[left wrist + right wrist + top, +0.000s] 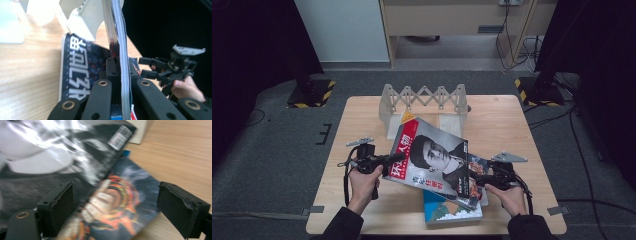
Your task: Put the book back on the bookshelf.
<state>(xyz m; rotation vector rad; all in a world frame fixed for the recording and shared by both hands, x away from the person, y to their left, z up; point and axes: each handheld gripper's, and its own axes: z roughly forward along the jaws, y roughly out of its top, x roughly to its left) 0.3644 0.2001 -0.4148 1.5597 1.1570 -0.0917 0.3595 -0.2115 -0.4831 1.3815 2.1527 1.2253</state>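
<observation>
A magazine with a portrait cover (432, 155) is tilted up off the stack, and my left gripper (394, 159) is shut on its left edge. In the left gripper view the magazine's page edge (120, 37) runs straight up between the jaws of that gripper (120, 67). Beneath lies a dark magazine with colourful art (117, 202). My right gripper (115, 207) hovers open over its corner, pads apart and touching nothing. The right gripper (475, 179) sits at the stack's right side.
A book with a blue and green cover (452, 210) lies lowest, near the front edge of the wooden table (362, 120). A pale zigzag rack (424, 100) stands at the back. Dark stands and cables ring the floor.
</observation>
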